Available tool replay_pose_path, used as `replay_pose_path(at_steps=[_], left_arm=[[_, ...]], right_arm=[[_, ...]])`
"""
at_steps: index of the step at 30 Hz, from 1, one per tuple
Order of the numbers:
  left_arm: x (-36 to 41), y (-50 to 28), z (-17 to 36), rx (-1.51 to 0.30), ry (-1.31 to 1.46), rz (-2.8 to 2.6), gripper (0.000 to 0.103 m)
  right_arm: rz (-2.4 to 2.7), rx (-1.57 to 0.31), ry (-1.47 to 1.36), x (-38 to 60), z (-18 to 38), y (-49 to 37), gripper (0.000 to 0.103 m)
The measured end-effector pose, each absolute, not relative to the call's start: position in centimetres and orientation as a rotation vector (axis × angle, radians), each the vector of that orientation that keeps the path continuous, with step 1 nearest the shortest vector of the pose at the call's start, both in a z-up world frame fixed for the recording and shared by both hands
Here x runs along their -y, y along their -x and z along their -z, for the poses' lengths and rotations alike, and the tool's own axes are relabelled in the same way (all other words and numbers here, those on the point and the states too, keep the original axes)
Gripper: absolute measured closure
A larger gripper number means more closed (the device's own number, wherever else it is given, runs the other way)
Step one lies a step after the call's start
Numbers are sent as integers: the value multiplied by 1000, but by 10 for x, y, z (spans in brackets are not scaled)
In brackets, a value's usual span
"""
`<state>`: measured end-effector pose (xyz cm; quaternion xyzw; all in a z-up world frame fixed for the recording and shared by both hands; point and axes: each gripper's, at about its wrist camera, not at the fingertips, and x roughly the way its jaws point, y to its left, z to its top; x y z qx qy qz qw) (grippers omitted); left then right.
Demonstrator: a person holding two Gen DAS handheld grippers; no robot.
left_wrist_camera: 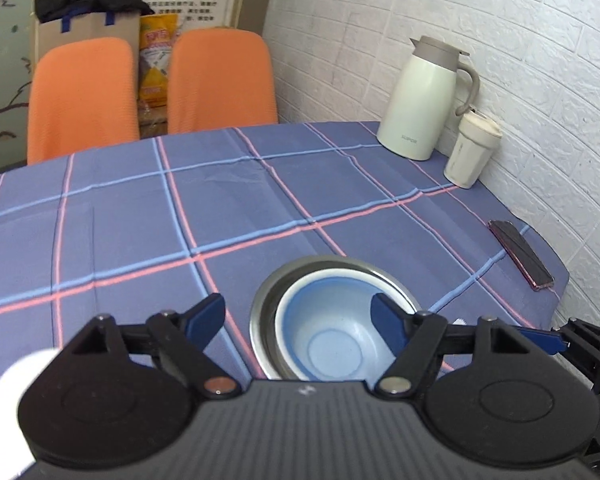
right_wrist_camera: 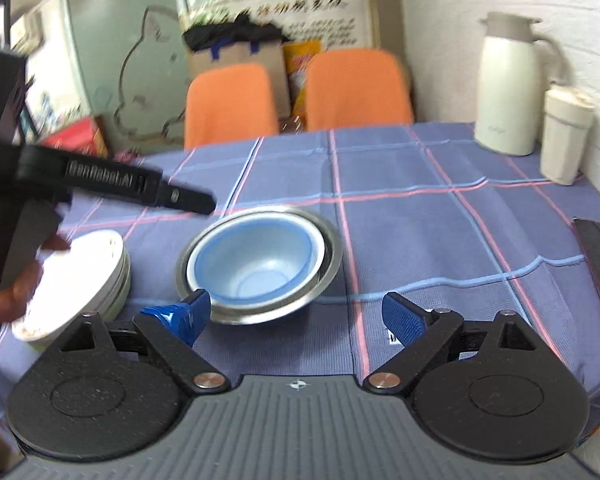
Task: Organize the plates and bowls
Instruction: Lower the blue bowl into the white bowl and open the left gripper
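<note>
A light blue bowl [left_wrist_camera: 332,336] sits nested inside a steel bowl [left_wrist_camera: 266,300] on the plaid tablecloth. My left gripper [left_wrist_camera: 298,320] hovers open just short of them; its right finger overlaps the blue bowl's rim in the view. In the right wrist view the blue bowl [right_wrist_camera: 256,264] and the steel bowl [right_wrist_camera: 330,260] lie just beyond my right gripper [right_wrist_camera: 298,314]. That gripper is open, and its left finger is near the steel rim. A stack of white plates [right_wrist_camera: 100,276] stands left of the bowls. Above it a hand [right_wrist_camera: 12,296] holds the left gripper's black body [right_wrist_camera: 100,182].
A cream thermos jug [left_wrist_camera: 424,100] and a lidded cup [left_wrist_camera: 472,148] stand at the table's far right by the white brick wall. A dark phone [left_wrist_camera: 520,256] lies near the right edge. Two orange chairs [left_wrist_camera: 220,80] stand behind the table.
</note>
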<state>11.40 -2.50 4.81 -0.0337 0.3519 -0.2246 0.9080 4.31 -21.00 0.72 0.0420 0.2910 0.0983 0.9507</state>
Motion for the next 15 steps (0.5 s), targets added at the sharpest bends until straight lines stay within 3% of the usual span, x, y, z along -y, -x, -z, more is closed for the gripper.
replay_pose_path(at_steps=[4, 15], left_arm=[[10, -89, -38, -670, 215, 360, 28], [24, -110, -21, -732, 142, 289, 27]], right_arm=[[-33, -453, -121, 207, 1, -29, 22], [-88, -535, -157, 214, 11, -62, 22]])
